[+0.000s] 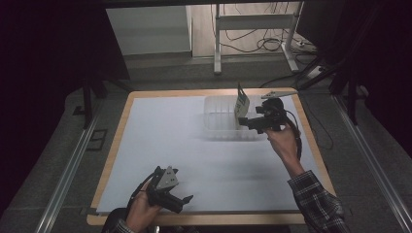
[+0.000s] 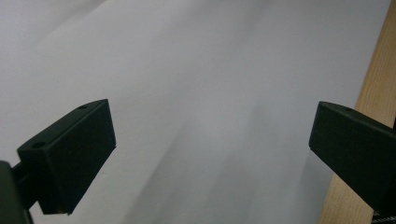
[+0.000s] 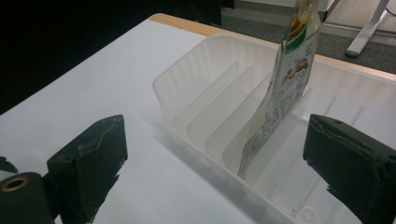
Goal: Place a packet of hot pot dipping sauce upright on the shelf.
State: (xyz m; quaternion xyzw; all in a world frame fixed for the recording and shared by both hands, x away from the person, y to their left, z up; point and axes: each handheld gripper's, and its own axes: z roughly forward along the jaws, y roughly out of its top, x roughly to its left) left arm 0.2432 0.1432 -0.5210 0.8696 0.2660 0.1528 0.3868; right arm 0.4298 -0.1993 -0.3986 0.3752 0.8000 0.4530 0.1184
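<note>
My right gripper (image 1: 248,121) spread beside rack (image 1: 218,130); pouch (image 1: 241,103) slotted upright; back out straight; left gripper (image 1: 180,200) spread

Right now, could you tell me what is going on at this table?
A person holds tongs in each hand over a white-covered table. The right tongs are open beside a clear plastic rack with dividers, where a flat printed pouch stands upright in one slot, free of the jaws. The left tongs hang open near the table's front edge, holding nothing.
</note>
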